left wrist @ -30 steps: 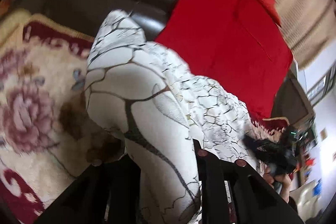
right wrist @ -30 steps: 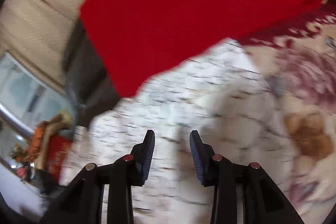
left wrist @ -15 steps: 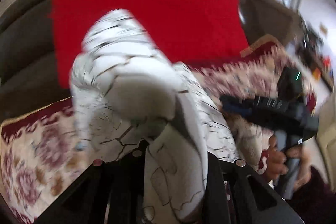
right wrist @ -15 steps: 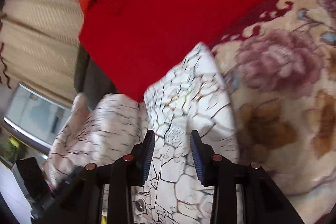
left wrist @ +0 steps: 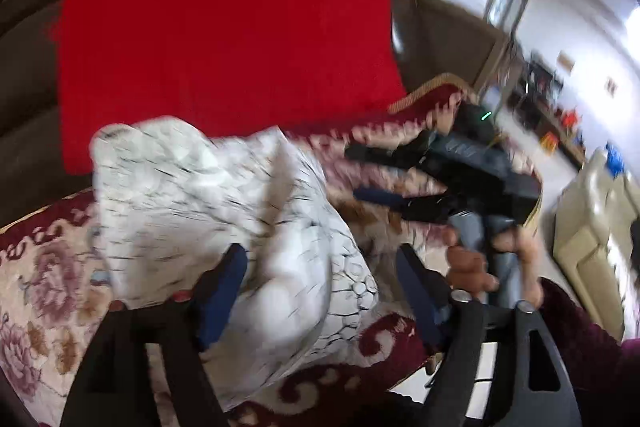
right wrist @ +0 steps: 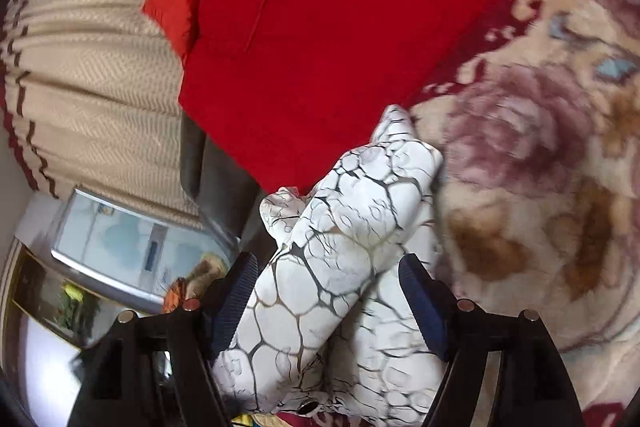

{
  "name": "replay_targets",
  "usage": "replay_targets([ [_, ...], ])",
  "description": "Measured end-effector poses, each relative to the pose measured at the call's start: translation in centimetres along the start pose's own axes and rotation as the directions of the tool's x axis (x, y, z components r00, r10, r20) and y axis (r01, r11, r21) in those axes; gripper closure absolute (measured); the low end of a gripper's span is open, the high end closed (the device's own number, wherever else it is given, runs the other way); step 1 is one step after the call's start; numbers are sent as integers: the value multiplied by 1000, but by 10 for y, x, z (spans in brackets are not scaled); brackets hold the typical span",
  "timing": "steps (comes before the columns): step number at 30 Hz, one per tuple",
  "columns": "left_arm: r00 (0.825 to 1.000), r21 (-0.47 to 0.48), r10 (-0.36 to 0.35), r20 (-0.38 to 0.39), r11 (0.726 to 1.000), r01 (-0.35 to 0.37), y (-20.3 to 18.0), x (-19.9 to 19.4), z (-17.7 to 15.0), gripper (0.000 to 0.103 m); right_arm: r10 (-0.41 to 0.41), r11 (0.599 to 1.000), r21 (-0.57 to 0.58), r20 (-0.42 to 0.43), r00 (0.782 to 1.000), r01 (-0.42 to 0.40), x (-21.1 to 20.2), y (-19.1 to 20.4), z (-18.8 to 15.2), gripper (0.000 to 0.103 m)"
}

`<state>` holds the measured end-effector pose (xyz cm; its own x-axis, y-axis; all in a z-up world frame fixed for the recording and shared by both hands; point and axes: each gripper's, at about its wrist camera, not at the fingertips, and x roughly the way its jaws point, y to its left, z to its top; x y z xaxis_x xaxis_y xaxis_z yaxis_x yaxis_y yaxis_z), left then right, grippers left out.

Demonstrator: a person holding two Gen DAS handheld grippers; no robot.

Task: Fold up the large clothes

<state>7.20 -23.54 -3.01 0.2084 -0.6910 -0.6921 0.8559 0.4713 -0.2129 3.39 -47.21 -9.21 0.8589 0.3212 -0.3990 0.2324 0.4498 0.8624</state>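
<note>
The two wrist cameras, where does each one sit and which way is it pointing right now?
Left wrist: sits on the left claw, looking along its open fingers at the white crackle-print garment on the floral blanket; the right claw and the hand holding it show beyond.
Right wrist: sits on the right claw, looking down its open fingers over the same garment toward the red cushion.
Shared: garment, blanket, cushion.

We looked from each wrist, close above the white garment [left wrist: 224, 211]. Both views shared it and the red cushion [right wrist: 340, 27].
</note>
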Motion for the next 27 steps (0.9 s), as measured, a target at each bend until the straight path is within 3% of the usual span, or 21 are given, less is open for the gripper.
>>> replay_targets([
  [3, 997, -73, 71, 40, 995, -68, 40, -24, -10, 19, -30, 1000, 2, -39, 999, 31, 20, 6, 8, 26],
  [7, 998, -262, 68, -9, 963, -69, 101, -6, -37, 19, -59, 998, 24, -164, 985, 64, 64, 15, 20, 21],
  [9, 993, -296, 103, -57, 948, -115, 115, 5, -48, 19, -113, 993, 1, -209, 971, 116, 87, 21, 20, 18],
  [12, 997, -329, 41, -67, 942, -61, 123, 21, -69, 19, -163, 986, -9, -292, 942, 168, 120, 29, 12, 16],
  [16, 1000, -369, -24, -14, 929, 17, 124, 20, -84, 19, -97, 995, -22, -324, 941, 95, 147, 56, 5, 14],
  [20, 998, -409, -68, 7, 910, 65, 131, 18, -97, 19, -170, 982, -142, -377, 910, 125, 180, 70, -9, 15],
  [21, 997, -418, -73, 18, 906, 74, 132, 18, -99, 19, -186, 978, -156, -376, 908, 136, 186, 68, -13, 25],
  [22, 997, -426, -78, 29, 901, 83, 132, 17, -101, 19, -196, 976, -166, -386, 901, 141, 190, 67, -17, 47],
  [24, 994, -439, -94, 51, 892, 107, 134, 15, -103, 20, -180, 975, -195, -385, 905, 111, 191, 72, -23, 70],
  [27, 992, -428, -104, 65, 895, 122, 131, 14, -102, 20, -133, 968, -245, -336, 933, 50, 174, 88, -22, 80],
])
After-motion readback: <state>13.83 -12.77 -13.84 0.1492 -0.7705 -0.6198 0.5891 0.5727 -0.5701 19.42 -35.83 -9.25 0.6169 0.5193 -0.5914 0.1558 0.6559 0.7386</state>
